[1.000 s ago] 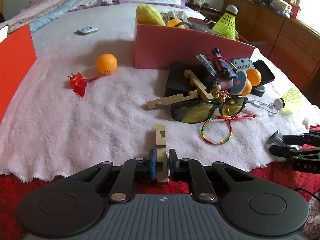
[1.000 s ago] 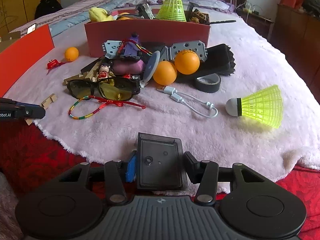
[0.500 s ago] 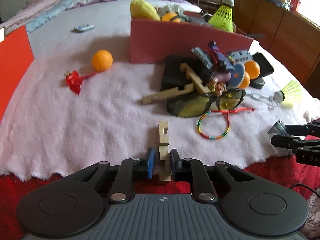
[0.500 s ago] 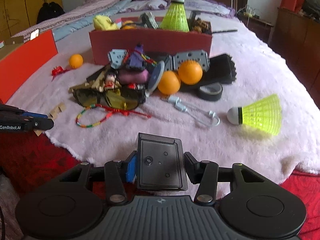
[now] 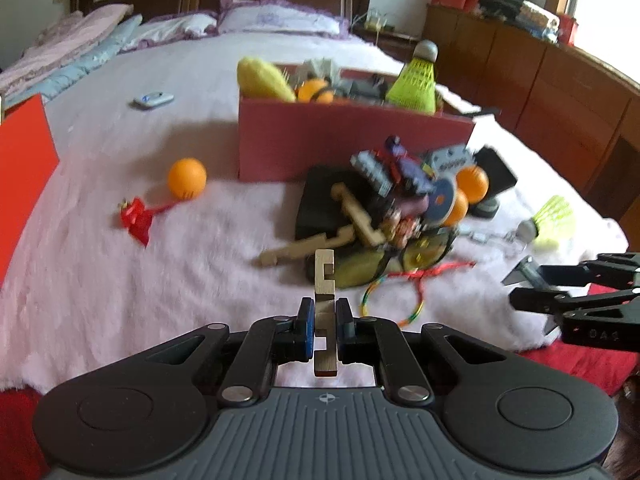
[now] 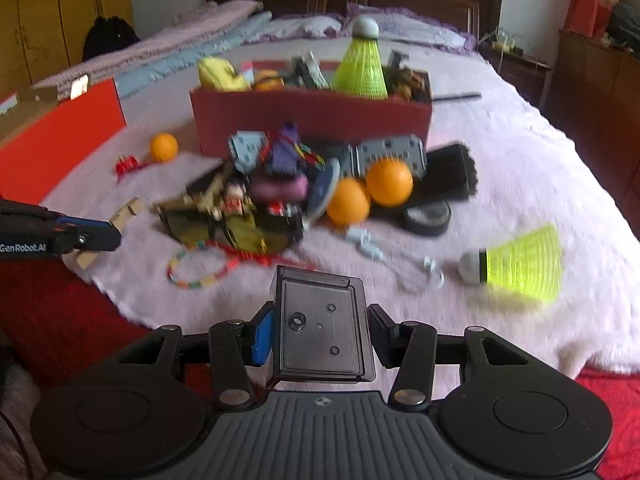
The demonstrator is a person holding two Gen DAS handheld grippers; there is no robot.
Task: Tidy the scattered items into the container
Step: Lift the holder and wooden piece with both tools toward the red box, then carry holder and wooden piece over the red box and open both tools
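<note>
My left gripper (image 5: 324, 314) is closing its jaws on a notched wooden piece (image 5: 324, 276), which stands upright between the pads, clear of the white fur rug (image 5: 160, 280). A dark flat plastic plate (image 6: 320, 320) sits in my right gripper (image 6: 320, 334), which is shut on it above the rug's near edge. The red box (image 5: 352, 140) stands farther back, filled with a yellow shuttlecock, a yellow plush and an orange ball. In front of it lies a pile with sunglasses (image 5: 360, 268), wooden pieces, toy bricks and two orange balls (image 6: 368, 192).
An orange ball (image 5: 187, 179) and a red clip (image 5: 136, 216) lie left of the box. A beaded bracelet (image 6: 196, 270), a white cable (image 6: 396, 260) and a yellow shuttlecock (image 6: 520, 266) lie nearer. An orange-red panel (image 5: 20, 176) stands at the left.
Both grippers have risen with their loads. The wooden piece, which lay on the rug between the left jaws, now hangs lifted off it.
</note>
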